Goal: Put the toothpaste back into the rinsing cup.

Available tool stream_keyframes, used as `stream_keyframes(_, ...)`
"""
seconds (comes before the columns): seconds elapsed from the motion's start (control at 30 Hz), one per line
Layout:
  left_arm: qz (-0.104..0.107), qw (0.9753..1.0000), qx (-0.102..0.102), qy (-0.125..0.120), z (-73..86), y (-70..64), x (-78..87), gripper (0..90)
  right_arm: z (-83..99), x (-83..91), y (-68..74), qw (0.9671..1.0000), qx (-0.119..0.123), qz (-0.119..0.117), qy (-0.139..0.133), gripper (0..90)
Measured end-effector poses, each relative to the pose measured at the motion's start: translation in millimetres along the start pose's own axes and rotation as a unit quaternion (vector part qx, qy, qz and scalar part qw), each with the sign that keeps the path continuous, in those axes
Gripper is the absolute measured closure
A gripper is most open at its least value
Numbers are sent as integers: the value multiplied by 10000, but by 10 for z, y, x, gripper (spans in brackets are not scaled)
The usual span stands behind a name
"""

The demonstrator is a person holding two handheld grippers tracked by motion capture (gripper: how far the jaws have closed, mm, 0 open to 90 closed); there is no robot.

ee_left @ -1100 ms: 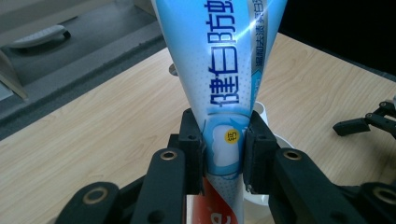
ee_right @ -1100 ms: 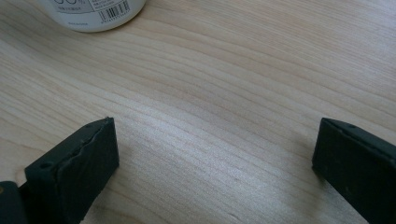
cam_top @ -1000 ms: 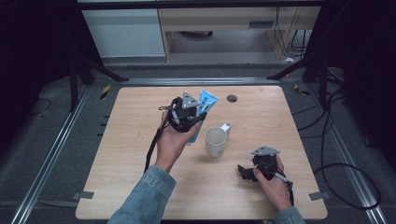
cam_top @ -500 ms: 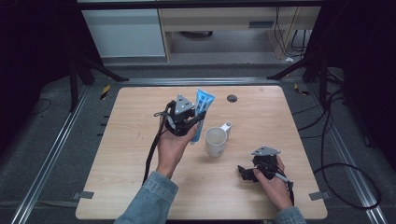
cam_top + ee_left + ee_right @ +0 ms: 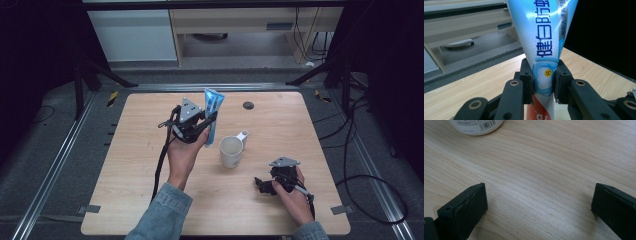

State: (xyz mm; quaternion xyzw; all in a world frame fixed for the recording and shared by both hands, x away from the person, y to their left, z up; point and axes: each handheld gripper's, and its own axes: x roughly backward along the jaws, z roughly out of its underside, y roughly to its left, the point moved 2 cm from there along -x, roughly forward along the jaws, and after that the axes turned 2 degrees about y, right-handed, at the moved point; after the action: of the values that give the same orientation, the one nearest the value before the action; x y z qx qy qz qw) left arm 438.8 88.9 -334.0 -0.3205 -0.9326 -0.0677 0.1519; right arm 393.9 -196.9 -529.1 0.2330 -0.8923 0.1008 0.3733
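Light-blue toothpaste tube point(image 5: 541, 40) with dark-blue lettering, a small yellow dot, a flash of red low down. Black left gripper point(image 5: 544, 85), brass-toned screw rings, grey plate on top. White mug point(image 5: 231, 151), black barcode on its base. Pale wood-grain table point(image 5: 125, 175). Black right gripper point(image 5: 539, 210). Blue denim sleeve point(image 5: 162, 217).

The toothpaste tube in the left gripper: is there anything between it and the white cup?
Nothing visible. The toothpaste tube, clamped in the left gripper, stands just left of the white cup, with bare table between them. The cup's mouth looks open.
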Motion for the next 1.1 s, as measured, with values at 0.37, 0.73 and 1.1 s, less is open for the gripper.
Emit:
stream_keyframes(0.37,-130,9990,88,-412,-15,-29,84,726,3,3,-1,10000,22,3,3,6)
stream_keyframes(0.73,-179,9967,270,-739,24,-94,93,726,6,7,4,10000,10,-18,10,6)
stream_keyframes(1.1,-93,9959,309,-839,5,-181,79,726,6,6,3,10000,20,-14,11,6)
